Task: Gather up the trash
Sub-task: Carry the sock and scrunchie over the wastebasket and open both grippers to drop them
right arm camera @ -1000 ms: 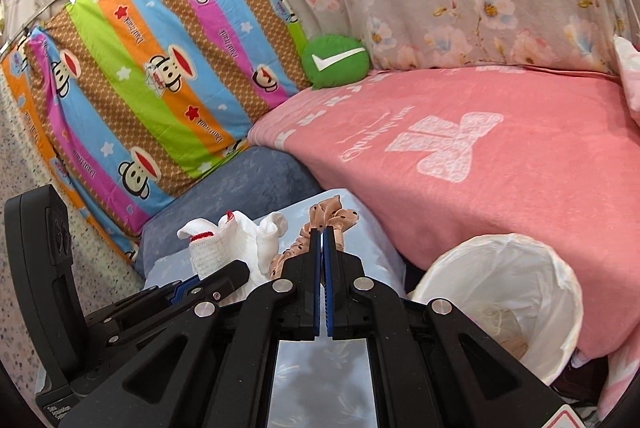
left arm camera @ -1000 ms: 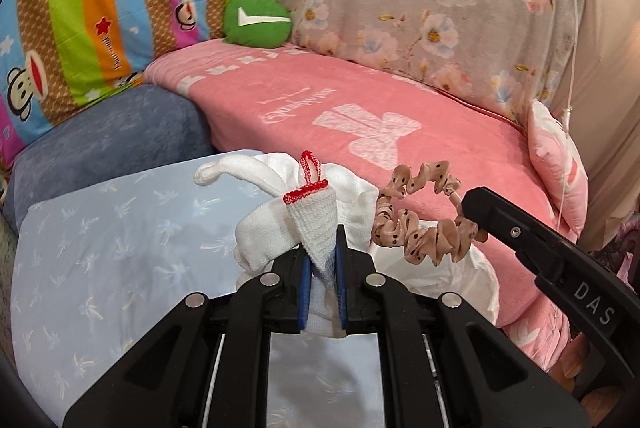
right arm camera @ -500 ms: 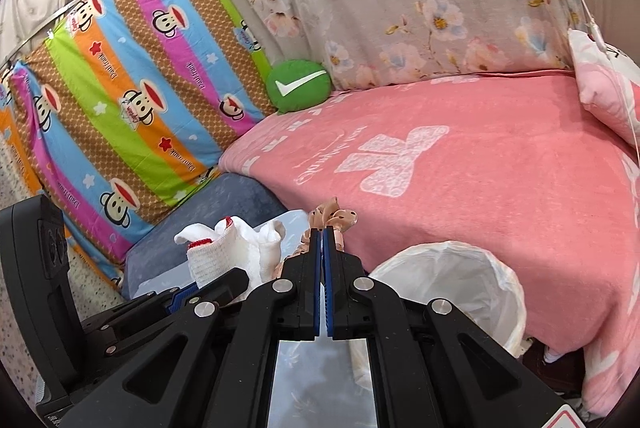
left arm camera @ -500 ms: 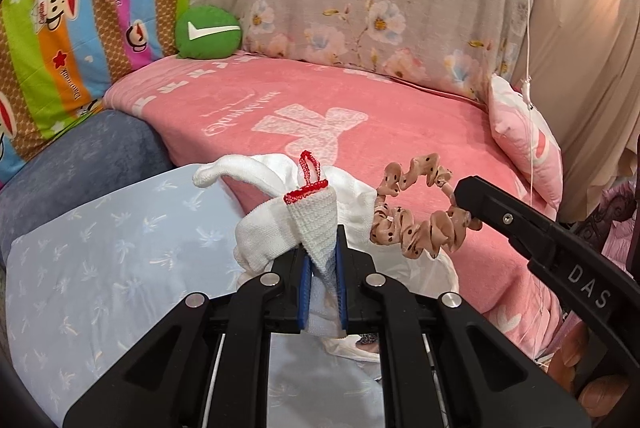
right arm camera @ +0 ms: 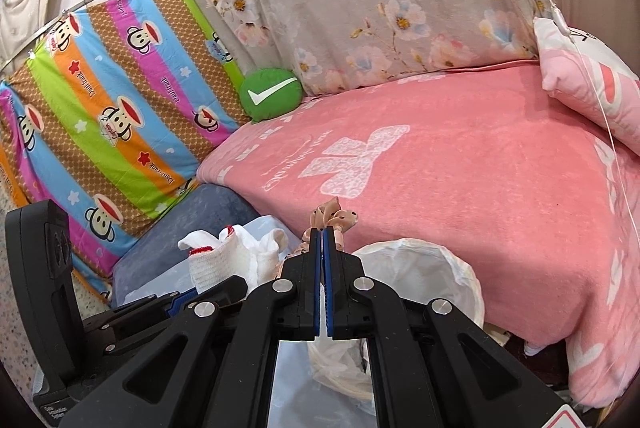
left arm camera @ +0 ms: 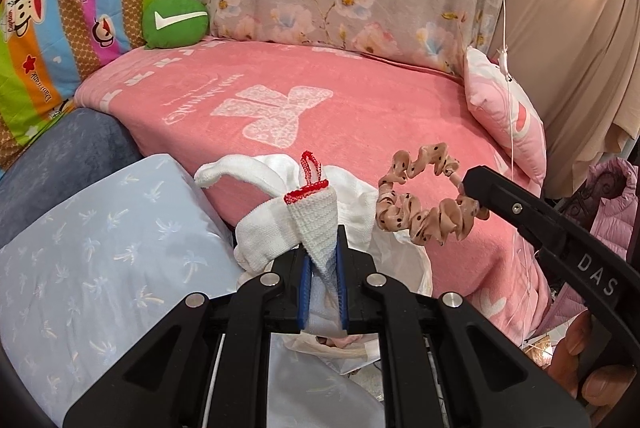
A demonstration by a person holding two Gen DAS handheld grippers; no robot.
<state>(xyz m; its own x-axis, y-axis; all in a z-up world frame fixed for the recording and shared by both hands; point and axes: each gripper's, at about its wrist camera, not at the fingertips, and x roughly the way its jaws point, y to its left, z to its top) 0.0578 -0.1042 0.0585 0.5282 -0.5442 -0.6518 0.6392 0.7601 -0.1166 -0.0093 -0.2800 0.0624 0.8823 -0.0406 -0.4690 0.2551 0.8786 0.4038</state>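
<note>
Scrunchie [left arm camera: 430, 202], tan with dark dots, pinched flat in my right gripper [right arm camera: 322, 240], jaws fully closed on the fabric, loop hanging out beside the tips. White knit cloth with red trim [left arm camera: 310, 220] clamped in my left gripper [left arm camera: 323, 268], narrow gap, blue pads pressing it on both sides. Both held above the white-lined trash bin [right arm camera: 420, 264], which sits against the edge of the pink blanket [right arm camera: 460, 164]. Light blue pillow [left arm camera: 104, 240] to the left of the bin. Green checkmark cushion [right arm camera: 271, 97] at the back.
</note>
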